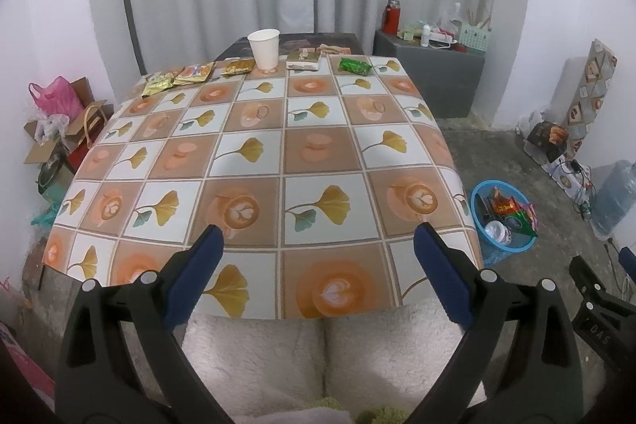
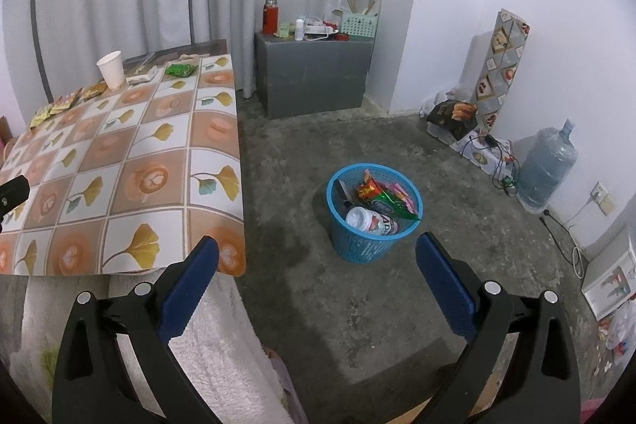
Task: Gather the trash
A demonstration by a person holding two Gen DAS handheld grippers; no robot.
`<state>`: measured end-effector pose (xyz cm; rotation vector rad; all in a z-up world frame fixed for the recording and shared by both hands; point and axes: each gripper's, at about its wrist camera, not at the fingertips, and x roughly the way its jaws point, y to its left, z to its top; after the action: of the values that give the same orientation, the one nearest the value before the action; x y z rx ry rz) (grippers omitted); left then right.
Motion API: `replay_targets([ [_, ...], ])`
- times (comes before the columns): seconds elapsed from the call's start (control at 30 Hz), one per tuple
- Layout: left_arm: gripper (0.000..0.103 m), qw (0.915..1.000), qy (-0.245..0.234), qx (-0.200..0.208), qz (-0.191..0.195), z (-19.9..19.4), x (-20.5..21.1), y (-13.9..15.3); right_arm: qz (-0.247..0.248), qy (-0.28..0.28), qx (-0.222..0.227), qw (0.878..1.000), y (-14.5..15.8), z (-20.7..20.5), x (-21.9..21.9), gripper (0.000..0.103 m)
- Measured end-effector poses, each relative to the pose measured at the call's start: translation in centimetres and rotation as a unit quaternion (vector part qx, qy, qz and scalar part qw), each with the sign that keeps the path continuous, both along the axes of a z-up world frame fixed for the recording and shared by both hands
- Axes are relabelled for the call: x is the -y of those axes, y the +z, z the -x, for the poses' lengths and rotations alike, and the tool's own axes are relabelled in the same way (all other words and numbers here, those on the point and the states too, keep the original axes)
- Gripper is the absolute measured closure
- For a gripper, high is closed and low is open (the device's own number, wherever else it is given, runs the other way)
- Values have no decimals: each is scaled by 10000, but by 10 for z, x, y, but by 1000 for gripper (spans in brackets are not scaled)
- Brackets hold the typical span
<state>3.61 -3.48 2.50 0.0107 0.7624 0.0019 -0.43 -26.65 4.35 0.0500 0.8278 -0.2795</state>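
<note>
We see both the left gripper (image 1: 318, 237) and right gripper (image 2: 318, 249) spread apart, empty; wrappers (image 1: 194, 71) line the table's (image 1: 278, 153) far edge; basket (image 2: 373, 249) stands on the floor.

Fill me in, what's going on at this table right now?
A person holds two claws, both open and empty. The left claw hovers over the near edge of the tiled-pattern table; the right claw points toward the blue plastic mesh bin on the floor, already holding wrappers and a bottle. A white paper cup, a green wrapper and several other snack packets lie uncollected at the far edge.
</note>
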Motion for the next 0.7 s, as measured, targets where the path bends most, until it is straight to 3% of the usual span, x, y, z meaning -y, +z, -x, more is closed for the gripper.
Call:
replay_targets([
  [0.7,11,10000,29,17,-3,0,-4,1,2,-11,2,10000,1,0,-1,7],
])
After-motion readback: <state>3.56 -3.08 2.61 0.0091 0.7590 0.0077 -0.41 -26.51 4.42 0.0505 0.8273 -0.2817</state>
